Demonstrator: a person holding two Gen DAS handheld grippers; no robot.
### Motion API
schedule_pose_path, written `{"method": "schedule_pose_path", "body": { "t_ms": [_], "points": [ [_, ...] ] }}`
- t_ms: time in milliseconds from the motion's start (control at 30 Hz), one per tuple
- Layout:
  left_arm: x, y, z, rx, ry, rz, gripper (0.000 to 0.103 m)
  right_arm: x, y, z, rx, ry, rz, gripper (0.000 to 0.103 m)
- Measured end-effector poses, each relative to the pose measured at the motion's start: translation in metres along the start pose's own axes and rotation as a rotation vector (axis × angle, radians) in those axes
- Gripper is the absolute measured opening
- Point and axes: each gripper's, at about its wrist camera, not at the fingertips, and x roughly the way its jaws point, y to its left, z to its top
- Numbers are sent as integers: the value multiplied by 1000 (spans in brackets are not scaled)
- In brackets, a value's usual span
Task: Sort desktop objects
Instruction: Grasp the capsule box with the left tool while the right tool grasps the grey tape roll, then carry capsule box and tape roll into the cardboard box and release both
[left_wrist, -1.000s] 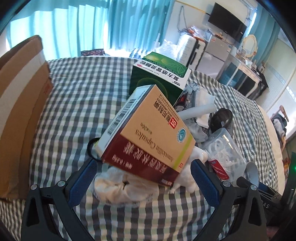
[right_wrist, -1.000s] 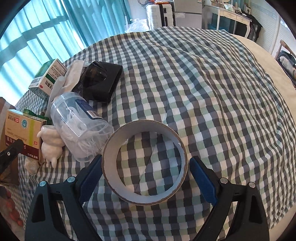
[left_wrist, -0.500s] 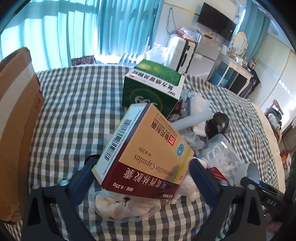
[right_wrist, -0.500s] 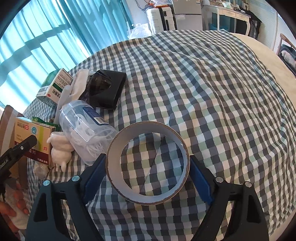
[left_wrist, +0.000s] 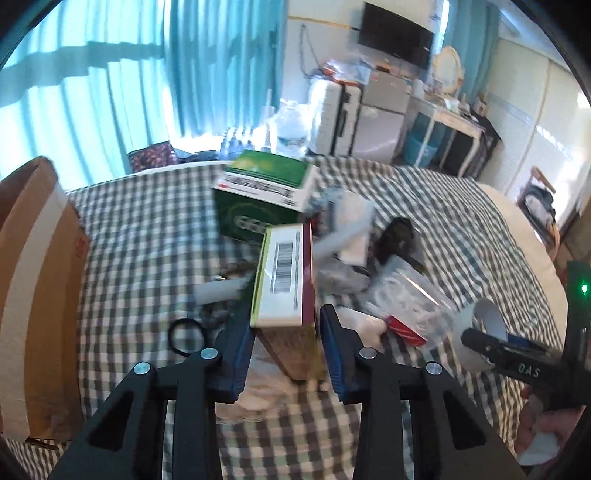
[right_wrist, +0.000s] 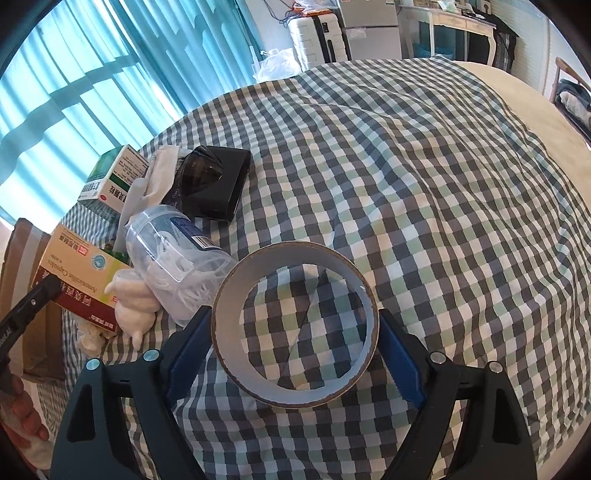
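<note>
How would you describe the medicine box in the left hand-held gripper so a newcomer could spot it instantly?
Start at the checked cloth, then find the clutter heap along its left side in the right wrist view. At the heap's near end, the tan-and-maroon capsule box is tipped up between the closing jaws of the left hand-held gripper. Unlike the green box behind it, it has a maroon band and a barcoded white end.

I see teal curtains (left_wrist: 122, 85) across the upper left, a TV (left_wrist: 397, 35) on the wall at upper right, a white suitcase (left_wrist: 334, 118) below it, a mirror (left_wrist: 447, 66) further right.
</note>
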Motion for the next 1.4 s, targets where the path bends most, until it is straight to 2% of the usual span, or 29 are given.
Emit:
{"method": "schedule_pose_path", "body": {
  "t_ms": [133, 200, 333, 433, 567, 733, 867, 1067, 1400],
  "points": [
    [21, -14, -2, 12, 33, 29, 36, -2, -1, 0, 7, 2, 13, 86],
    [32, -16, -4, -6, 51, 38, 31, -4, -2, 0, 10, 0, 17, 86],
    [31, -13, -3, -37, 54, 27, 29, -7, -6, 0, 19, -6, 32, 86],
    [20, -13, -3, -52, 37, 27, 29, -10, -5, 0, 10, -13, 25, 86],
    [-6, -14, -4, -57, -4, 19, 29, -23, -3, 1, -12, -64, 29, 85],
    [-34, -14, -13, -75, -24, 3, 29, -45, -8, -3, 12, -95, 112, 85],
    [-59, -8, -15, -71, -46, 9, 29, -64, 0, -12, -4, -124, 135, 85],
    [-104, 14, -13, -86, -105, 20, 29, -94, 36, -27, -41, -147, 162, 86],
    [-170, 65, -8, -106, -190, 73, 30, -138, 122, -47, -167, -189, 244, 86]
  ]
}}
